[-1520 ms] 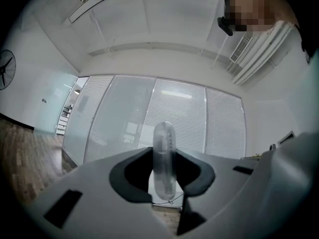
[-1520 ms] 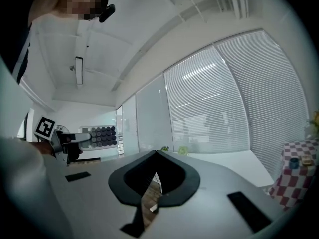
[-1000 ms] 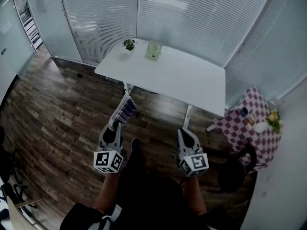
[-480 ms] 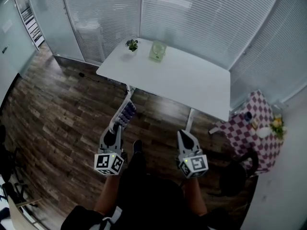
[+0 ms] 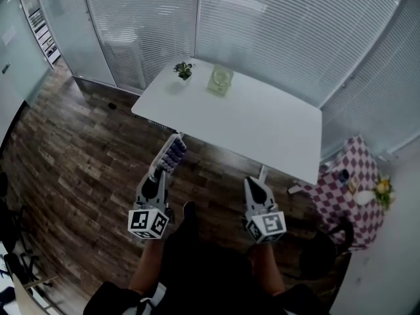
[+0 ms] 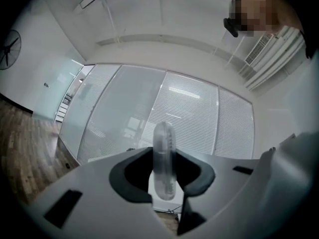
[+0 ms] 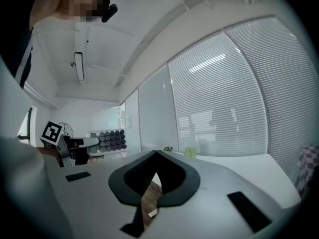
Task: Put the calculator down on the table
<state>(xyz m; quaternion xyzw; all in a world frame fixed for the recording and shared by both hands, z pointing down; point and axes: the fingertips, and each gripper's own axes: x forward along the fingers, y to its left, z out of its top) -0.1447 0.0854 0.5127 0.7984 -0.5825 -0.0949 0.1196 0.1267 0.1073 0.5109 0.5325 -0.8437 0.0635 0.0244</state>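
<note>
The calculator, with rows of dark keys, sticks out forward from my left gripper, which is shut on its near end. It hangs over the wood floor, just short of the white table's near edge. In the left gripper view the calculator shows edge-on, upright between the jaws of the left gripper. The right gripper is beside it, shut and empty, also short of the table. In the right gripper view, the right gripper's jaws meet at the tip, and the calculator shows at the left.
A small potted plant and a pale green object stand at the table's far left end. A small table with a checked cloth and a dark chair are at the right. Blinds and glass walls close the room behind.
Both grippers have moved forward across the floor, and the white table now lies nearer to them. The left gripper's hold on the calculator is unchanged.
</note>
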